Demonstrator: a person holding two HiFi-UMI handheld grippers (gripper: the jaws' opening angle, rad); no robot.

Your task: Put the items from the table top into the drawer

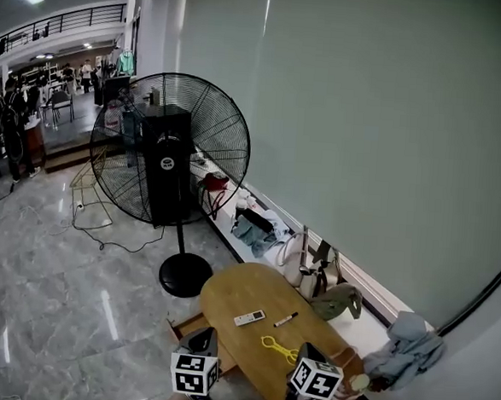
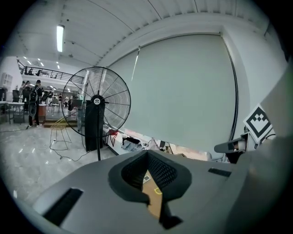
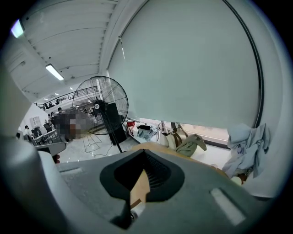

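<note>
Left tongs [image 2: 149,185] and right tongs [image 3: 137,185] are closed, empty. On the surface [image 1: 235,292], lower centre, lie a remote [image 1: 249,318], marker [image 1: 286,320] and perhaps yellow scissors [image 1: 279,349].

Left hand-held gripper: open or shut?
Shut. In the left gripper view the left hand-held gripper has its jaw tips together, with nothing held between them.

Grey moulded shells on both, left gripper [image 2: 147,155] & right gripper [image 3: 144,155] — black ribbed pads [image 2: 162,171] set in a V notch, rect. slots [image 2: 64,205] on top. White cubes [image 1: 194,373] w/ black square markers.
</note>
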